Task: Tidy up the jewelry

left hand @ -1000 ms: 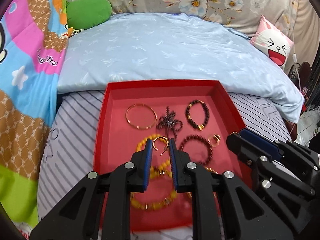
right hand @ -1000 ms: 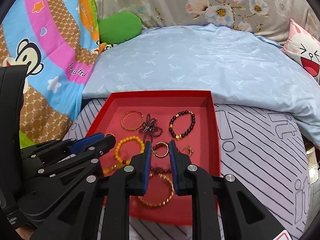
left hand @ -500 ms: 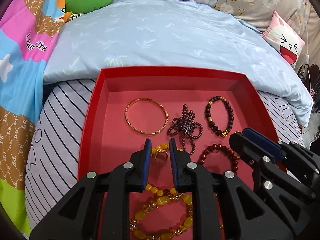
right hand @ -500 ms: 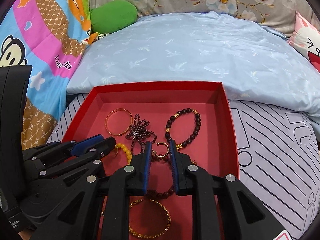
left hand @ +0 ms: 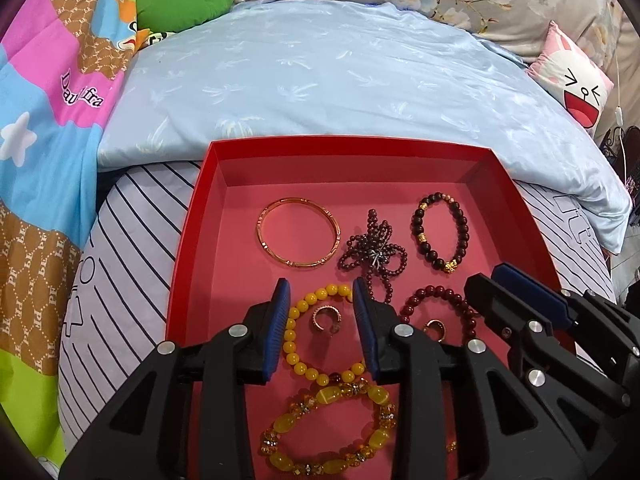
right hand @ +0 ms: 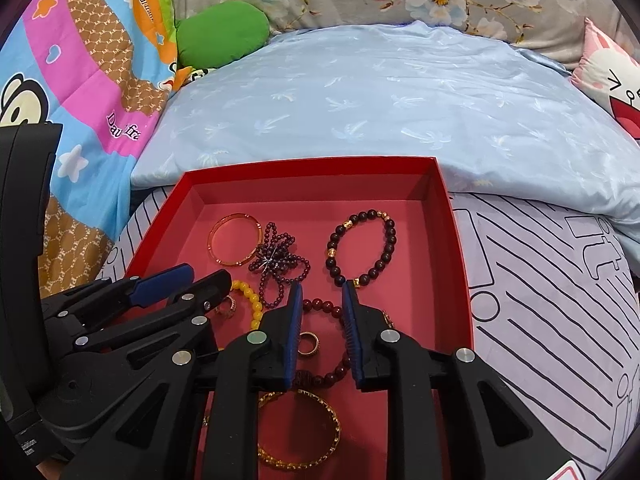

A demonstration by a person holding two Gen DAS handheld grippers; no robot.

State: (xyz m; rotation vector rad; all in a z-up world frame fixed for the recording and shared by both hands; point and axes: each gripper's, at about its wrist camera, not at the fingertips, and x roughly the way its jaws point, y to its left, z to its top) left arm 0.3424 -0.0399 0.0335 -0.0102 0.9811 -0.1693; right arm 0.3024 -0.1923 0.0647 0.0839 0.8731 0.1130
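A red tray (left hand: 188, 240) is set on a striped sheet (left hand: 128, 248) on a bed, with a pale blue quilt (left hand: 320, 80) behind it and a cartoon blanket (left hand: 44, 128) at the left. Both grippers are pitched steeply down over the tray. The left gripper (left hand: 322, 300) is seen with jaws opening, pads clear of a small gold ring (left hand: 326, 320) lying inside a yellow bead bracelet (left hand: 296, 336). The right gripper (right hand: 320, 300) is likewise opening, nothing clamped; a second gold ring (right hand: 309, 343) lies on the tray floor between its fingers, inside a dark red bead bracelet (right hand: 324, 306).
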